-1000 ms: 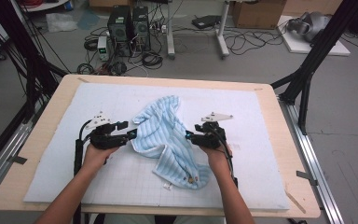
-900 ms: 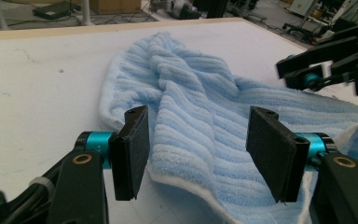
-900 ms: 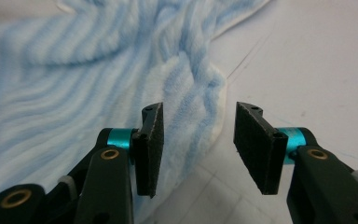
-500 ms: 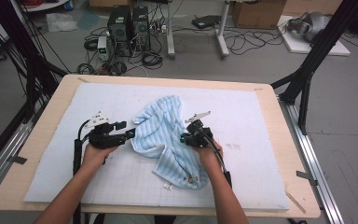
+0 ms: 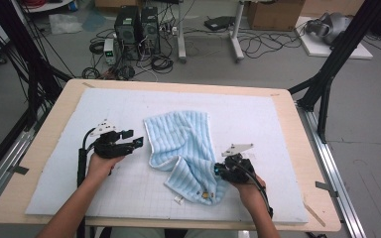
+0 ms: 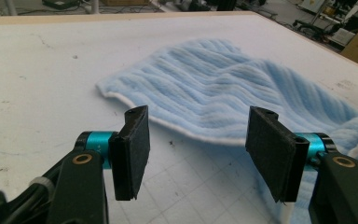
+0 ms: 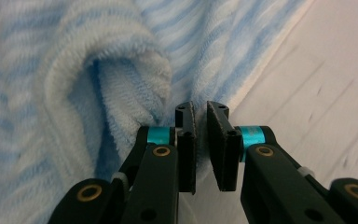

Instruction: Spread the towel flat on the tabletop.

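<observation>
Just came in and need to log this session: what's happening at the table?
A person holding a two-jaw gripper in each hand is working on a rumpled light blue striped fluffy towel lying on the white padded table. The right gripper is at the towel's near right edge, its jaws nearly closed; whether cloth is pinched between them is unclear. The left gripper is wide open beside the towel's left edge, holding nothing.

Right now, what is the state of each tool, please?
Left tool: open, holding nothing, just before the towel edge.
Right tool: nearly closed at the towel; whether it grips cloth cannot be told.
</observation>
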The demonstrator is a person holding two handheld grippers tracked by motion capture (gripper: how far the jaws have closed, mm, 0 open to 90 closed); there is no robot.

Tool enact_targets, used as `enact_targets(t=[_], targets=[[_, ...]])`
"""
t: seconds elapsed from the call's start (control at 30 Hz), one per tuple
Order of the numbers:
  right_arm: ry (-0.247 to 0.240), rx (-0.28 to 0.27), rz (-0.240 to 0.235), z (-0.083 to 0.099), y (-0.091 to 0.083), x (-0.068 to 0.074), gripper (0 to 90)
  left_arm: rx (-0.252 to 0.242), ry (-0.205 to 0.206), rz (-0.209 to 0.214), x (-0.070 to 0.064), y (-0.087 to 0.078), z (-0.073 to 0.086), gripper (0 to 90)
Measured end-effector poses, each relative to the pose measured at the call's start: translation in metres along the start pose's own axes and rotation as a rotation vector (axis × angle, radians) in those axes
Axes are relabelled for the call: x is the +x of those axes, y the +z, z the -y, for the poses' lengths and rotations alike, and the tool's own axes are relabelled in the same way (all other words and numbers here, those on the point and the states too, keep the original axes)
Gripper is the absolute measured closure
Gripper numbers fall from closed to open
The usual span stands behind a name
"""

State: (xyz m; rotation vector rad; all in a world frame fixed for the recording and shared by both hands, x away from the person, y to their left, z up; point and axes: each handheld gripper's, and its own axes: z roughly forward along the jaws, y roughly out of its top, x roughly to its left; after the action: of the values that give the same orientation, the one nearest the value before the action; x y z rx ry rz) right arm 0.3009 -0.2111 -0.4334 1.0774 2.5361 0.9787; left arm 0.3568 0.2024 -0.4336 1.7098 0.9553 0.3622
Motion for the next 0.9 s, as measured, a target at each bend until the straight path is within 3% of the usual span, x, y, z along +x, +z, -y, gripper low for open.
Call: enact_targets(t=[0.1,0.3,0.37,0.53,0.57,0.6,0.63,0.73,0.8,0.87,0.9], targets=[[-0.001,-0.026,-0.001,0.010,-0.006,0.004,73.6,0.004,-0.006,0.000,0.001,0.001,0.001,40.0],[0.064,-0.206,0.001,0.009,-0.014,0.001,45.3,0.008,-0.009,-0.003,0.000,0.002,0.002,39.9],[0.066,-0.246,0.010,0.005,-0.017,-0.001,41.0,0.005,-0.019,-0.012,0.001,0.006,0.002,39.8],[0.067,-0.272,0.038,-0.006,-0.018,-0.010,37.0,-0.002,-0.024,-0.033,-0.002,0.016,0.002,40.0],[0.069,-0.281,0.039,-0.007,-0.018,-0.010,36.5,0.033,-0.015,-0.051,-0.001,0.025,0.002,40.0],[0.067,-0.288,0.039,-0.007,-0.018,-0.010,36.2,0.033,-0.015,-0.051,-0.001,0.025,0.002,39.8],[0.069,-0.285,0.042,-0.006,-0.018,-0.010,36.2,0.076,-0.010,-0.058,-0.002,0.036,-0.002,39.8],[0.061,-0.279,0.046,-0.004,-0.018,-0.010,36.2,0.098,-0.012,-0.069,-0.003,0.048,-0.007,39.6],[0.067,-0.286,0.046,-0.002,-0.018,-0.012,36.2,0.142,-0.012,-0.079,-0.003,0.061,-0.012,37.5],[0.072,-0.287,0.045,-0.001,-0.019,-0.014,36.2,0.219,0.015,-0.083,-0.010,0.081,-0.014,36.8],[0.073,-0.286,0.043,0.000,-0.019,-0.014,36.2,0.219,0.015,-0.083,-0.010,0.081,-0.014,36.8]])
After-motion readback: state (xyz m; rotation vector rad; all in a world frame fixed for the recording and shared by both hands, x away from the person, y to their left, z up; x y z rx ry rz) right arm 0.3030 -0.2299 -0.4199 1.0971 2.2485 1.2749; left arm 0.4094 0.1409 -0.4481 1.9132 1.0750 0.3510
